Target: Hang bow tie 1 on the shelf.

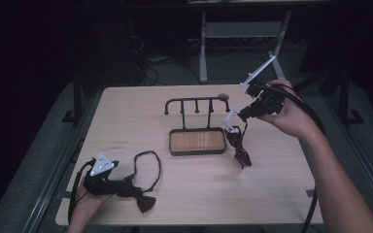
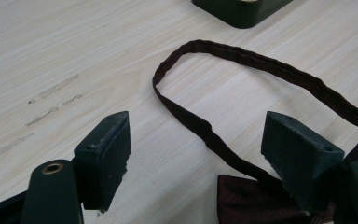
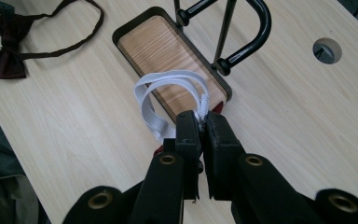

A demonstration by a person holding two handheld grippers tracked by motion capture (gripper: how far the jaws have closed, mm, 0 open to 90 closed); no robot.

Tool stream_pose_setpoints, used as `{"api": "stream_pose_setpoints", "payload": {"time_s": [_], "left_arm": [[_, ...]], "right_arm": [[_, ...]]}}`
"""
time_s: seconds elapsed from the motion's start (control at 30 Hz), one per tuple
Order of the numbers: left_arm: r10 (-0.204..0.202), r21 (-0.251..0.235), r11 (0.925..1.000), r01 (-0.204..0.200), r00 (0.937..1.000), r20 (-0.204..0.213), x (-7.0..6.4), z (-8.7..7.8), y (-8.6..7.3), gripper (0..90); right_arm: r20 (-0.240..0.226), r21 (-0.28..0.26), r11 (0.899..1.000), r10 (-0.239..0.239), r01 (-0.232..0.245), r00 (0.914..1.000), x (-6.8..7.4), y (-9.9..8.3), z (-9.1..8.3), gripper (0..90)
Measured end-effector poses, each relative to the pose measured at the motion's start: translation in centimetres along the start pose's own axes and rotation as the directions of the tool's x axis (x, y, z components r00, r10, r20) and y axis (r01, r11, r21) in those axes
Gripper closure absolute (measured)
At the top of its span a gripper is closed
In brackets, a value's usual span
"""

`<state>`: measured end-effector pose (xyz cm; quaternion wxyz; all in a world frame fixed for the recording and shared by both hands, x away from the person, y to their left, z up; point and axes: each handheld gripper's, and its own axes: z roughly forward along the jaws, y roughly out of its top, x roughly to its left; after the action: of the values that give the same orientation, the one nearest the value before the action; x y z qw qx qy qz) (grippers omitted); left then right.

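Left gripper (image 1: 126, 187): I see it at the lower left of the high view, low on the table; its jaws stand wide apart and hold nothing.
Dark bow tie (image 1: 144, 201): in the high view it lies flat at the lower left, its bow just past my left gripper's jaws. In the left gripper view the bow (image 2: 256, 200) sits at the bottom edge, between the jaws and nearer the one at frame right.
Neck strap (image 2: 223, 98): it loops away from the bow toward the upper middle of the left gripper view, lying on the wood.
Right gripper (image 1: 240, 115): right of centre in the high view, lifted off the table; its jaws are pressed together on a white elastic band (image 3: 168, 91).
Red tie (image 1: 238, 145): it hangs below my right gripper in the high view, its lower end on the table just right of the tray.
Tray stand (image 1: 196, 151): centre of the high view, a dark tray with a wooden floor and a black hook rail (image 1: 196, 101) above its far side.
Table (image 1: 272, 194): pale wood, with a round hole (image 3: 327, 49) at the upper right of the right gripper view.
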<state>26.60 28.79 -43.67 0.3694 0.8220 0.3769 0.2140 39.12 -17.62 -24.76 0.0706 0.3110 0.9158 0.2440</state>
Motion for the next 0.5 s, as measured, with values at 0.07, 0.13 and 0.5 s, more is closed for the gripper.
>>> {"api": "stream_pose_setpoints", "payload": {"time_s": [0.07, 0.13, 0.5], "left_arm": [[0.001, -0.001, 1.0000, -0.001, 1.0000, 0.001, 0.0, 0.0, 0.0, 24.4], [0.001, 0.004, 1.0000, -0.001, 1.0000, 0.002, 0.1, 0.1, 0.0, 24.4], [0.002, 0.003, 1.0000, -0.002, 1.0000, 0.006, 0.1, 0.1, 0.0, 24.4]], "right_arm": [[0.001, -0.001, 1.000, 0.003, -0.003, 1.0000, -0.1, 0.2, 0.1, 84.8], [-0.002, -0.002, 1.000, 0.002, -0.002, 1.0000, -0.1, 0.3, 0.2, 84.8], [0.003, 0.012, 1.000, 0.002, -0.002, 1.0000, -0.5, 1.6, 1.2, 84.7]]}}
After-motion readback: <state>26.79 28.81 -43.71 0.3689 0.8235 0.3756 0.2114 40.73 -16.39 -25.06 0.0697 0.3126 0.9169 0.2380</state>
